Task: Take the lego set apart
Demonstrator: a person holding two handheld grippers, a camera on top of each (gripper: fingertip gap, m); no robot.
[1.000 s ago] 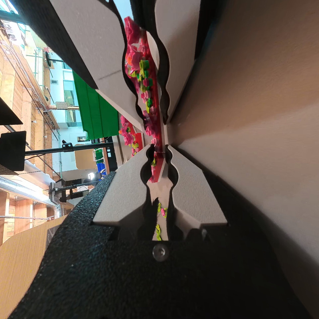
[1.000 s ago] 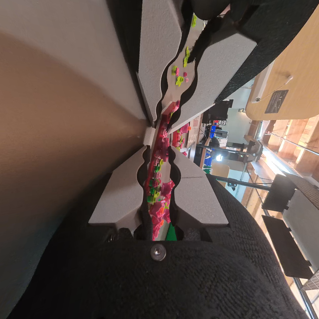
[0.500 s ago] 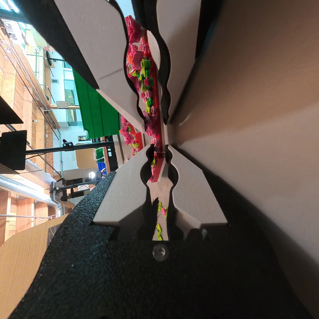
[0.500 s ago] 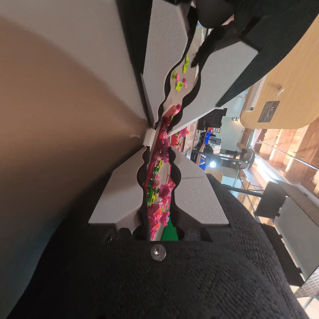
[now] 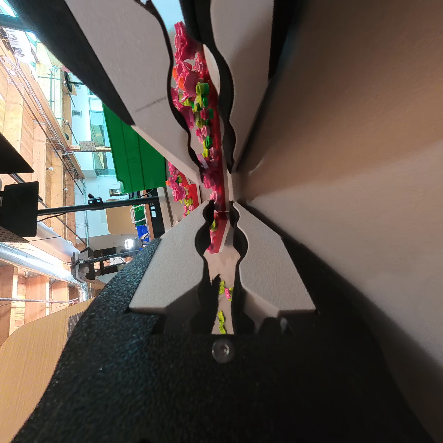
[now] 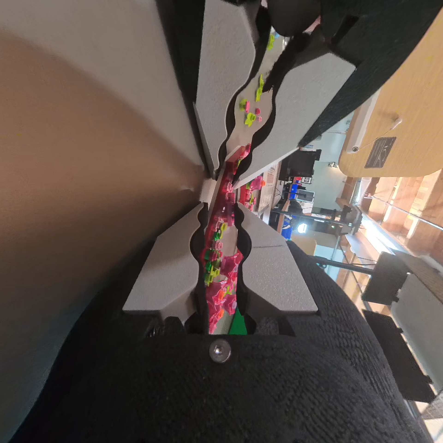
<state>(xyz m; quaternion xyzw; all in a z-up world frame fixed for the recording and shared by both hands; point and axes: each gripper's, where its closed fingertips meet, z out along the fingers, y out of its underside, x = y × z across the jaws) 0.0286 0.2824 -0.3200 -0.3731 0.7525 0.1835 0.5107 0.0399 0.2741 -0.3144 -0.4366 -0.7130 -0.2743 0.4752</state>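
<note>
Two grippers, left [image 5: 219,211] and right [image 6: 220,208], each pinch an end of the red plate [image 5: 221,191] edge-on against the bench [image 5: 347,167], jaws nearly closed on it; few studs [image 6: 250,117] lie loose, while most flowers [image 6: 225,275] remain attached.

lego set [image 5: 219,230] between both tongs, loose pieces [image 5: 221,291] behind

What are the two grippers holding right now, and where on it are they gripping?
Both hold one red lego plate edge-on: the left gripper pinches one end, the right gripper the opposite end, tips almost meeting.
</note>
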